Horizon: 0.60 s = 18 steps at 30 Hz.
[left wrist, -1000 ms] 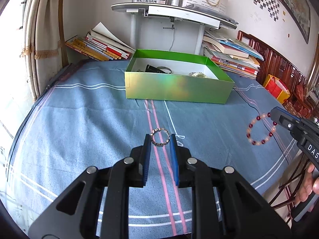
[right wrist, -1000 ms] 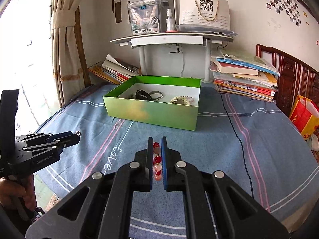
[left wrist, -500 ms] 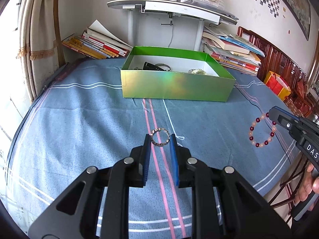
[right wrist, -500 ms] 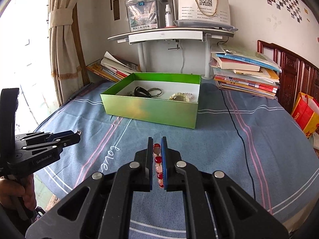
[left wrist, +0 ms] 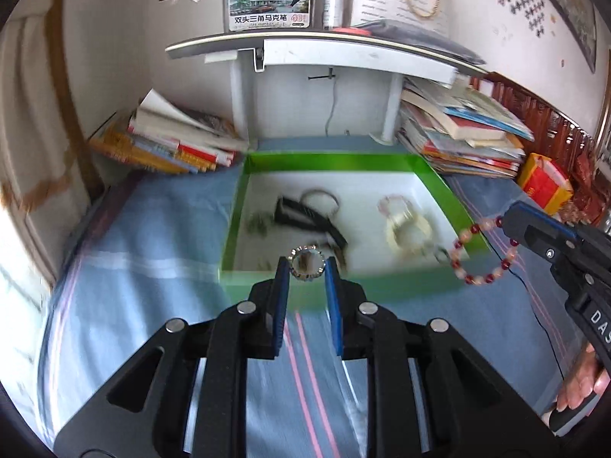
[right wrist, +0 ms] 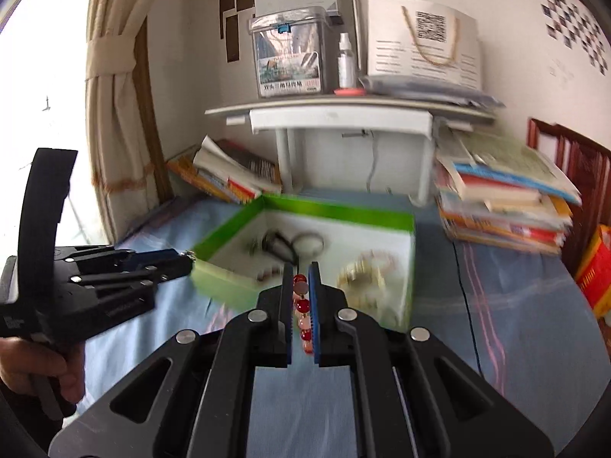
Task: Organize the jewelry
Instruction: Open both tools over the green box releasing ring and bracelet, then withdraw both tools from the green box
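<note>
My left gripper (left wrist: 305, 267) is shut on a small beaded ring bracelet (left wrist: 305, 264) and hangs over the near wall of the green box (left wrist: 263, 280). My right gripper (right wrist: 299, 278) is shut on a red and pink bead bracelet (right wrist: 301, 305); in the left wrist view that bracelet (left wrist: 483, 252) dangles from its tip just over the box's right wall. The white box floor holds a black strap (left wrist: 309, 217), a thin bangle (left wrist: 319, 196) and a pale chunky bracelet (left wrist: 406, 227). In the right wrist view the left gripper (right wrist: 187, 259) sits at the box's (right wrist: 408, 267) near left corner.
The box stands on a blue striped cloth (left wrist: 145, 252). Book stacks lie behind it at left (left wrist: 172, 145) and right (left wrist: 462, 133), under a white desk shelf (left wrist: 324, 49). A red and yellow bag (left wrist: 544, 183) sits at far right. A thin black cable (right wrist: 467, 305) runs across the cloth.
Both grippers have moved forward to the green box, which now looks much closer, each still holding its bracelet. The view is motion-blurred.
</note>
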Tool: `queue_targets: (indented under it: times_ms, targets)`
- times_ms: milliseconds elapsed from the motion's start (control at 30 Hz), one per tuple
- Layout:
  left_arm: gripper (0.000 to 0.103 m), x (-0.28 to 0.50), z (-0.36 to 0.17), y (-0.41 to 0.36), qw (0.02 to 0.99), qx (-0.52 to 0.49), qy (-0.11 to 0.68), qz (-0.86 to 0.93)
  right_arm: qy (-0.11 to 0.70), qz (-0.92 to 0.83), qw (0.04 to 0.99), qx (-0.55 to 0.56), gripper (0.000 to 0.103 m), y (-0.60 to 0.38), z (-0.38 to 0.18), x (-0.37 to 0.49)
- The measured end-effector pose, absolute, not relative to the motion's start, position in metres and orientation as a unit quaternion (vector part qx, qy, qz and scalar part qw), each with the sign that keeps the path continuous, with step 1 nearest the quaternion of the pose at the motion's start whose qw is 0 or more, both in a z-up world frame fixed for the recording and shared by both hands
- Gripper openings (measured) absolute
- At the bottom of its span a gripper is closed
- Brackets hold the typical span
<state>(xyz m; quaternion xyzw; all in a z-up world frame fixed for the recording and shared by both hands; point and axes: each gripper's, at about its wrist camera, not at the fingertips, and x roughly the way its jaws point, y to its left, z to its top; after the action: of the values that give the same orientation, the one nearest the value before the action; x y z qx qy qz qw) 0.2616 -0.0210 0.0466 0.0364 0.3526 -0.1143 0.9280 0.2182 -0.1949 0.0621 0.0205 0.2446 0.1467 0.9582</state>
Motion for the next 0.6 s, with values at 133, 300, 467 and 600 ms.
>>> queue_targets:
  times_ms: [133, 300, 467, 600]
  targets:
    - [0.019, 0.322, 0.043, -0.023, 0.92, 0.029, 0.375, -0.111, 0.256, 0.148, 0.954, 0.035, 0.008, -0.19, 0.057, 0.281]
    - [0.053, 0.372, 0.018, -0.027, 0.912, 0.037, 0.396, -0.098, 0.255, 0.12, 0.958, 0.052, 0.047, -0.194, 0.042, 0.324]
    - [0.088, 0.33, 0.043, 0.0, 0.94, -0.009, 0.332, -0.076, 0.176, 0.099, 0.975, 0.091, 0.078, -0.226, 0.072, 0.264]
    - [0.099, 0.253, 0.07, 0.02, 0.965, -0.018, 0.255, -0.052, 0.109, 0.071, 0.986, 0.103, 0.1, -0.25, 0.09, 0.195]
